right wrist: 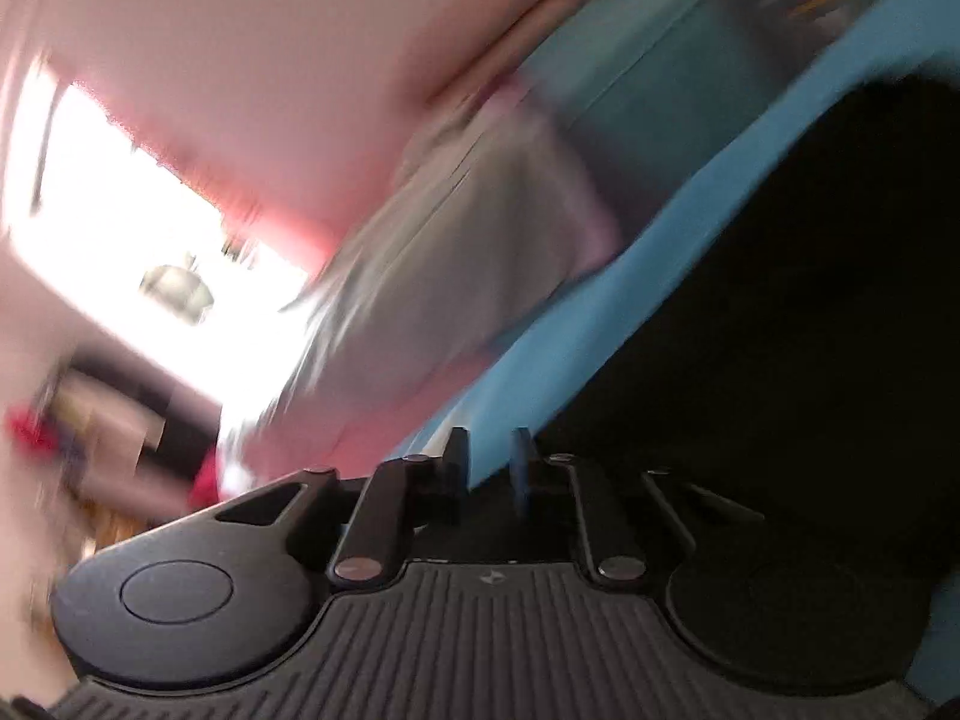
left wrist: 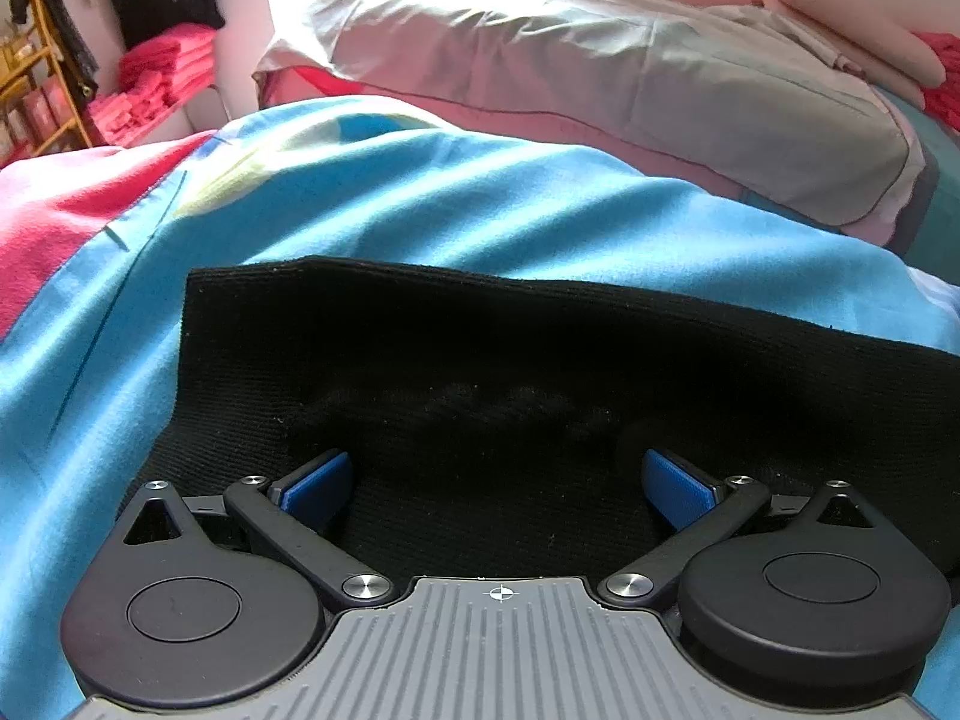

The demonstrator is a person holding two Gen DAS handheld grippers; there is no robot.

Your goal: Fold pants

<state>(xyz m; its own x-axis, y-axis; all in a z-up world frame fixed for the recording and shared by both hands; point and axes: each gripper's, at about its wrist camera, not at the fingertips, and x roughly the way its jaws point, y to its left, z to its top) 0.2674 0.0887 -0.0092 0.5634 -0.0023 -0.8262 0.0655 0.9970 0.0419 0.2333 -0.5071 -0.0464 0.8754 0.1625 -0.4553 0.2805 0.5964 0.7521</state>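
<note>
Blue bedding (left wrist: 420, 204) carries black pants (left wrist: 480, 360); left tool (left wrist: 498, 480) angles down, spread; right tool (right wrist: 489, 462) tilted, nearly closed, empty

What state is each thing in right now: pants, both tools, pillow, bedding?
Black pants: lying flat on the blue blanket, top edge straight.
Left tool: open, pads apart over the pants, gripping nothing.
Right tool: nearly shut, nothing visible between the pads; view blurred.
Blue blanket: spread, mildly wrinkled.
Pillow: lying behind the pants.
</note>
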